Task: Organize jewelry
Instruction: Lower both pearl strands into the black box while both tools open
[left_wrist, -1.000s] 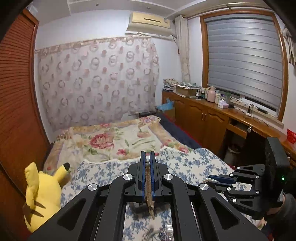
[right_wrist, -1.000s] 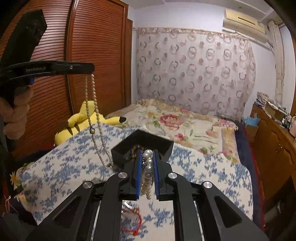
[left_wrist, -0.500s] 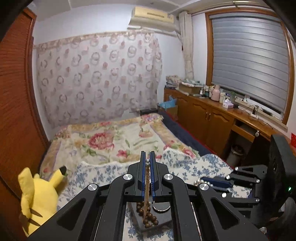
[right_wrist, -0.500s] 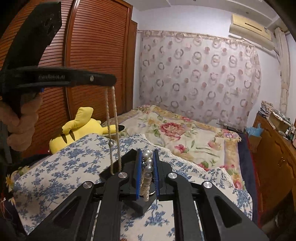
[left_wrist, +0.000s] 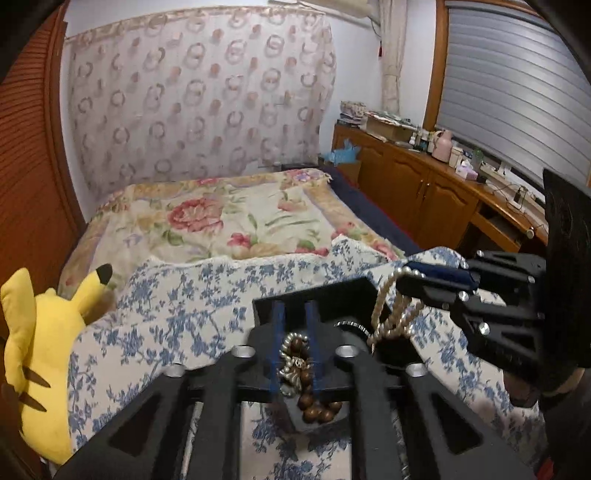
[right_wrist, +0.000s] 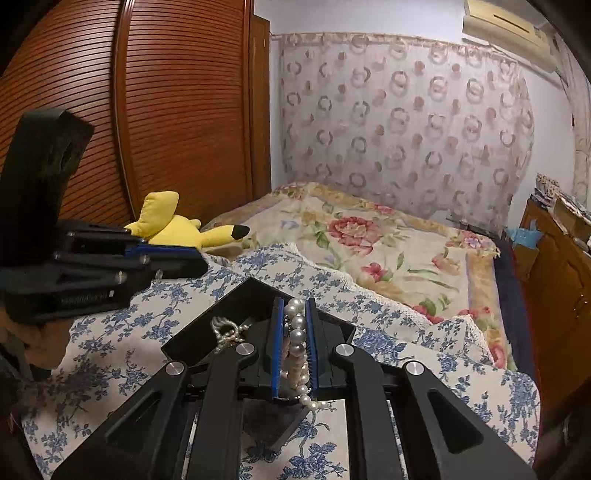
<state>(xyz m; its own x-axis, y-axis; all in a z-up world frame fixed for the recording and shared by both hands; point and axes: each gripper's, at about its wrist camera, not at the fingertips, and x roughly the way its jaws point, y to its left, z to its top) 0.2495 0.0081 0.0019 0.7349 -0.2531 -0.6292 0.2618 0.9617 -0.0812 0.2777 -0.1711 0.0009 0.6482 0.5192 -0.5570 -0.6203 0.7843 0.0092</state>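
Note:
A black tray (left_wrist: 314, 291) sits on the blue-flowered cloth; it also shows in the right wrist view (right_wrist: 251, 295). My left gripper (left_wrist: 295, 314) is open just above the tray, and a silver bead chain (left_wrist: 293, 363) lies coiled on brown wooden beads (left_wrist: 317, 408) inside. The chain also shows in the right wrist view (right_wrist: 225, 330). My right gripper (right_wrist: 295, 310) is shut on a white pearl necklace (right_wrist: 297, 345), which hangs over the tray's right side in the left wrist view (left_wrist: 391, 310).
A yellow Pikachu plush (left_wrist: 40, 354) lies at the bed's left edge by the wooden wardrobe (right_wrist: 147, 110). A flowered quilt (left_wrist: 229, 221) covers the bed beyond. Wooden cabinets (left_wrist: 424, 184) with clutter run along the right wall.
My left gripper dropped to the tray, opened and let go of the silver chain, which now lies in the tray. My right gripper came lower over the tray with the pearls.

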